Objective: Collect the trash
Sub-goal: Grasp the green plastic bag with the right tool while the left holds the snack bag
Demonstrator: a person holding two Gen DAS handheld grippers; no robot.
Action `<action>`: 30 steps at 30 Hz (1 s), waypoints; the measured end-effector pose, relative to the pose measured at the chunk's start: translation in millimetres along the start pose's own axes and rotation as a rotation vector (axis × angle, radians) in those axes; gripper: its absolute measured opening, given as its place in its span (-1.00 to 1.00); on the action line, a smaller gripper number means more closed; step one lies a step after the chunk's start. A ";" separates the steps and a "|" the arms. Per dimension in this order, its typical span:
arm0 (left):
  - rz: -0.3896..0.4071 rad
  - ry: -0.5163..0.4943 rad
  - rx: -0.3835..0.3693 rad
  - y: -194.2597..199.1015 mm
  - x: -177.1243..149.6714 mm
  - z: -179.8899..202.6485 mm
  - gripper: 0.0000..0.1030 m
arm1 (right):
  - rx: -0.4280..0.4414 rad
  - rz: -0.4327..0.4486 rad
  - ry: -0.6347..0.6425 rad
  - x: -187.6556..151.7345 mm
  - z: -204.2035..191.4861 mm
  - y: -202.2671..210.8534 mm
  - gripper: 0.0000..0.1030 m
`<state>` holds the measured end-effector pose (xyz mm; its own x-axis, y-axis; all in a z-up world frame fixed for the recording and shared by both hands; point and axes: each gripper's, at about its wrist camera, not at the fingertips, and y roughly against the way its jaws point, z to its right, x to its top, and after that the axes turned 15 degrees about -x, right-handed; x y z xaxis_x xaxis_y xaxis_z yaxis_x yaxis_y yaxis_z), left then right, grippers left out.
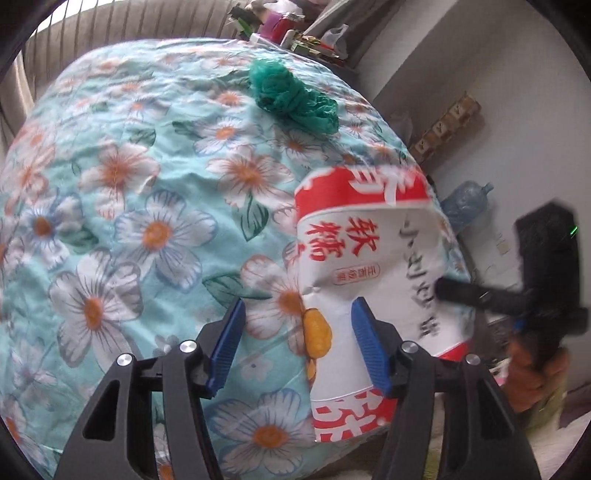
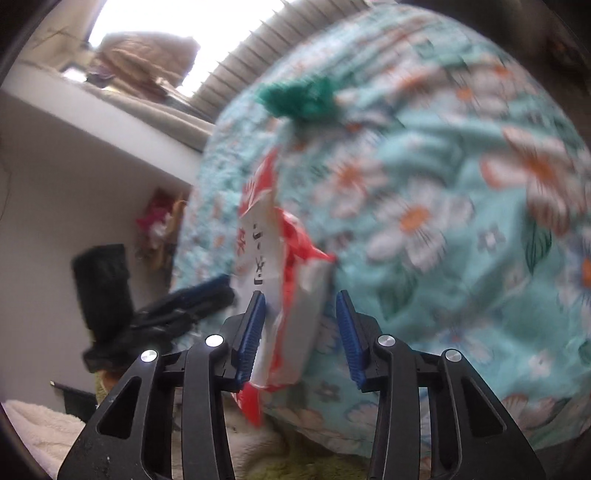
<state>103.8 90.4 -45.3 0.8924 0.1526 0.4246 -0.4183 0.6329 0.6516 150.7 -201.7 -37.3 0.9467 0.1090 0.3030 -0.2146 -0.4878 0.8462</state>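
Note:
A red and white snack bag (image 1: 369,258) stands crumpled at the edge of a floral quilt (image 1: 129,221). My left gripper (image 1: 299,341) is open. The bag's left edge lies between its blue pads, with quilt showing in the rest of the gap. From the right, my right gripper (image 1: 443,288) reaches the bag's side. In the right wrist view the bag (image 2: 291,295) sits between the right gripper's (image 2: 301,328) pads. It lies against the left pad, with a small gap at the right pad. A crumpled green plastic wad (image 1: 291,99) (image 2: 299,96) lies farther up the quilt.
A grey wall (image 1: 480,74) runs beside the bed, with a blue water bottle (image 1: 467,203) low against it. Clutter fills a shelf (image 1: 291,33) behind the quilt. A hand (image 1: 535,369) holds the right gripper. A window sill carries folded fabric (image 2: 144,66).

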 end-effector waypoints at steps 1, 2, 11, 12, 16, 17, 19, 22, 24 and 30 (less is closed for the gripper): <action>0.003 0.025 -0.032 1.1 -0.7 -1.4 0.12 | 0.000 -0.014 -0.011 -2.7 3.7 -5.5 -0.27; 0.005 0.053 -0.072 2.0 -0.4 -4.5 0.12 | 0.007 -0.017 -0.020 -4.9 6.3 -8.3 -0.27; -0.041 0.255 -0.307 -23.4 -6.3 -10.8 0.08 | 0.134 -0.044 -0.092 -9.4 30.7 -14.2 -0.28; -0.039 0.252 -0.298 -25.2 -7.1 -7.9 0.07 | 0.156 -0.048 -0.103 -9.8 34.6 -15.6 -0.29; -0.029 0.186 -0.240 -26.6 -5.3 3.8 -0.17 | 0.195 -0.062 -0.136 -9.0 46.7 -15.3 -0.32; -0.025 0.168 -0.236 -25.5 -5.7 6.5 -0.24 | 0.192 -0.062 -0.130 -8.2 45.9 -12.9 -0.30; -0.022 0.142 -0.232 -23.3 -5.4 8.7 -0.31 | 0.177 -0.044 -0.112 -3.3 45.3 -3.8 -0.16; -0.014 0.145 -0.248 -17.0 -4.8 4.7 -0.37 | 0.170 0.004 -0.109 11.1 47.5 9.3 0.03; 0.000 0.149 -0.252 -12.0 -4.6 2.2 -0.38 | 0.163 0.043 -0.133 26.6 52.2 19.4 0.08; 0.069 0.144 -0.210 6.3 -3.3 -7.5 -0.42 | 0.109 0.139 -0.131 89.8 31.5 20.8 0.34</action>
<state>99.5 99.6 -47.3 0.8841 0.2980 0.3599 -0.4482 0.7586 0.4728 238.8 -229.4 -6.3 0.9345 -0.0754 0.3478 -0.3245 -0.5819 0.7457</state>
